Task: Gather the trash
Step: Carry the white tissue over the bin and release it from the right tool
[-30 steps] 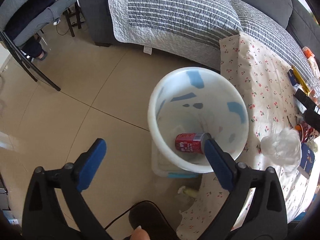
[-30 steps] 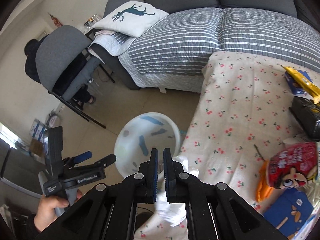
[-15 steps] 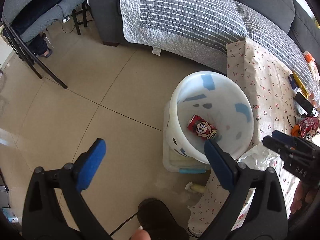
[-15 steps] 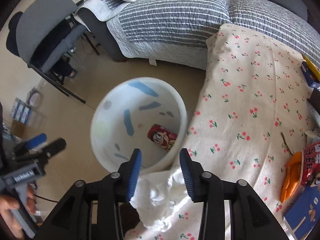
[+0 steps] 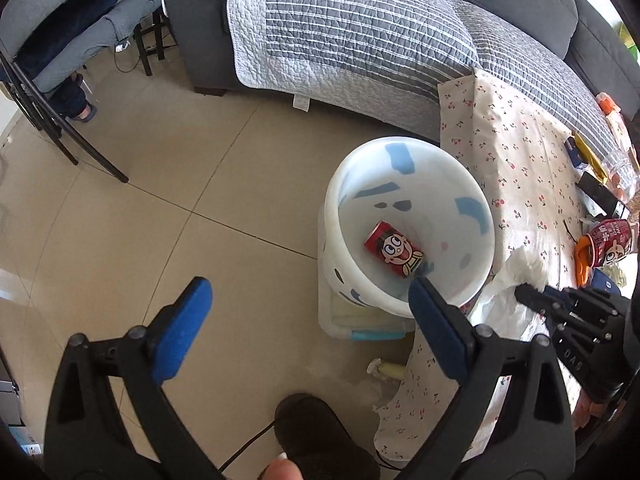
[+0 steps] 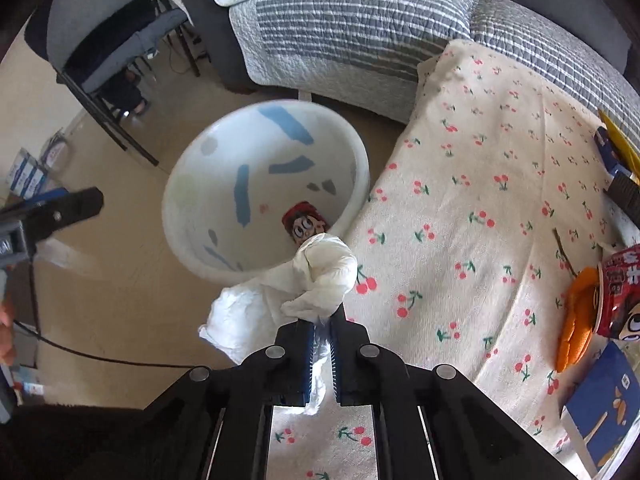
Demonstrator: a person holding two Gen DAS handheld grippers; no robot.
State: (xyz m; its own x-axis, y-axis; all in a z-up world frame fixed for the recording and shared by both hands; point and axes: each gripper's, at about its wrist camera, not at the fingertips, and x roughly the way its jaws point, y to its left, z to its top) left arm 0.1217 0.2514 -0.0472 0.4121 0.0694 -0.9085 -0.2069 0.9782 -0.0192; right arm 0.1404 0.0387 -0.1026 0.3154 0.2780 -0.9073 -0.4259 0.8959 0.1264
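A white bin (image 5: 348, 184) (image 6: 180, 184) with blue patches stands on the floor beside the table. A red cartoon can (image 5: 394, 249) (image 6: 302, 224) lies inside it. My right gripper (image 6: 321, 326) is shut on a crumpled white tissue (image 6: 324, 276) at the table's edge, just beside the bin's rim. It shows in the left wrist view (image 5: 528, 296) with the tissue (image 5: 516, 276). My left gripper (image 5: 308, 312) is open and empty above the floor, its right finger over the bin's near rim.
The cherry-print tablecloth (image 6: 480, 200) holds another red can (image 6: 618, 296), orange peel (image 6: 578, 320), a blue box (image 6: 600, 400) and snack packets (image 5: 588, 160). A grey striped sofa (image 5: 360, 40) is behind. A chair (image 5: 60, 40) stands at the left. A dark slipper (image 5: 320, 432) is on the floor.
My right gripper was open around the tissue half a second ago and has now shut on it and lifted it. The left gripper has drawn back from the bin.
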